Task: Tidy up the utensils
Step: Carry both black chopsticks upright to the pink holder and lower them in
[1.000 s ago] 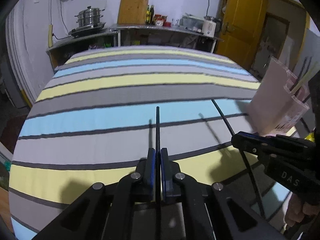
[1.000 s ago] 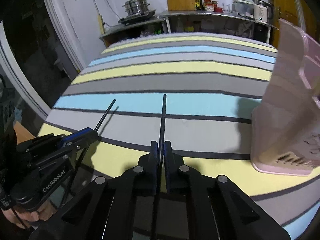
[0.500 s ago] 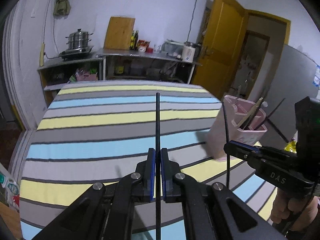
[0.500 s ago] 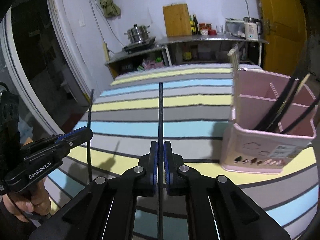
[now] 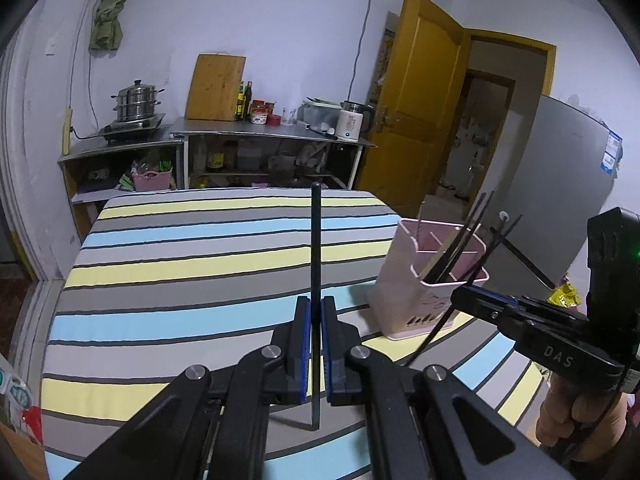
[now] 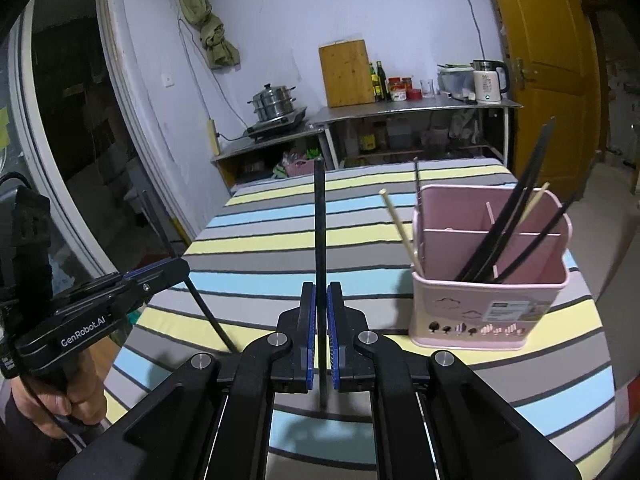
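Chopsticks: we hold one black chopstick (image 5: 316, 248) clamped in our left gripper (image 5: 316, 312) at frame center, another (image 6: 320, 232) clamped in our right gripper (image 6: 321, 300); more stand in the pink holder (image 6: 488, 300) at right on the striped counter (image 6: 260, 248).

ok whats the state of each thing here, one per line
left tongs: shut on a black chopstick, lifted off the table
right tongs: shut on a second black chopstick, also lifted
pink holder: upright on the striped cloth, several chopsticks leaning inside
yellow door: open
steamer pot: lid on
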The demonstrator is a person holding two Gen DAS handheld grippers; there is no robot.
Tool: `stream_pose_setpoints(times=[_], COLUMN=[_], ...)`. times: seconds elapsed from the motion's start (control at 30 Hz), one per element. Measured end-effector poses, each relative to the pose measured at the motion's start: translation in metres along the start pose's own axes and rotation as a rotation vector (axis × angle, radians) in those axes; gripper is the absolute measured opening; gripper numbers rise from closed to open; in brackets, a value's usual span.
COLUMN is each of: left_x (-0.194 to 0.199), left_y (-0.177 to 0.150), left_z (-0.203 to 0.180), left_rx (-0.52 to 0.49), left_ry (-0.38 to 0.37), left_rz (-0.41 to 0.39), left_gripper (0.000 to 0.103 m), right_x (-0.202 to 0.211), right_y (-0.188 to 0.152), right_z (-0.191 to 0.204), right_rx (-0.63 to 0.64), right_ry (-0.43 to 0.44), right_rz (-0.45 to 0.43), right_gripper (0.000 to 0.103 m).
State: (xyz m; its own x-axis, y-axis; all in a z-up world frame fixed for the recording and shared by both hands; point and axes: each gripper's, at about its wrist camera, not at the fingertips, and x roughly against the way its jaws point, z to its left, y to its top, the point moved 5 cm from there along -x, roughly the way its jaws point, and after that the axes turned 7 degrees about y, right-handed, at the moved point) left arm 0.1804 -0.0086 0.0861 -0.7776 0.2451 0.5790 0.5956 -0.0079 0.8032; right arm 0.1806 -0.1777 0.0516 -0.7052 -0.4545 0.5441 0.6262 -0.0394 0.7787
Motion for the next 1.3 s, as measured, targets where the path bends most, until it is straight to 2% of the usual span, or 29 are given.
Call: stream_pose_setpoints(times=[0.33,0.57,0.77,0.97,1.3], left_x=[-0.004,-0.008,-0.01,-0.006,-0.027], left_y=[0.004,0.016,0.04,0.079,0.128], left_z=[-0.024,-0.058,-0.09,-0.111,-0.12], left_rx=[-0.012,-0.032,-0.046,-0.039,-0.009], left_ry=[-0.063,-0.138,-0.2,-0.238,-0.232], left_rz=[0.029,0.042,0.015,-0.046,-0.104], left_gripper=[0.005,0.005,0.005,0.005,0.005], right_x=[0.029,0.057,0.078,0.1,0.112], right_y=[0.002,0.007,0.021,0.05,0.093], right_z=[-0.017,-0.035,-0.046,-0.052,-0.058], right_rx=[-0.019,-0.047,-0.053,-0.037,-0.015], right_ry=[-0.034,-0.073,-0.104,-0.129,-0.151], right_rz=[-0.033,-0.072,-0.117,-0.182,-0.276], right_gripper=[0.006,0.006,0.006,0.006,0.006])
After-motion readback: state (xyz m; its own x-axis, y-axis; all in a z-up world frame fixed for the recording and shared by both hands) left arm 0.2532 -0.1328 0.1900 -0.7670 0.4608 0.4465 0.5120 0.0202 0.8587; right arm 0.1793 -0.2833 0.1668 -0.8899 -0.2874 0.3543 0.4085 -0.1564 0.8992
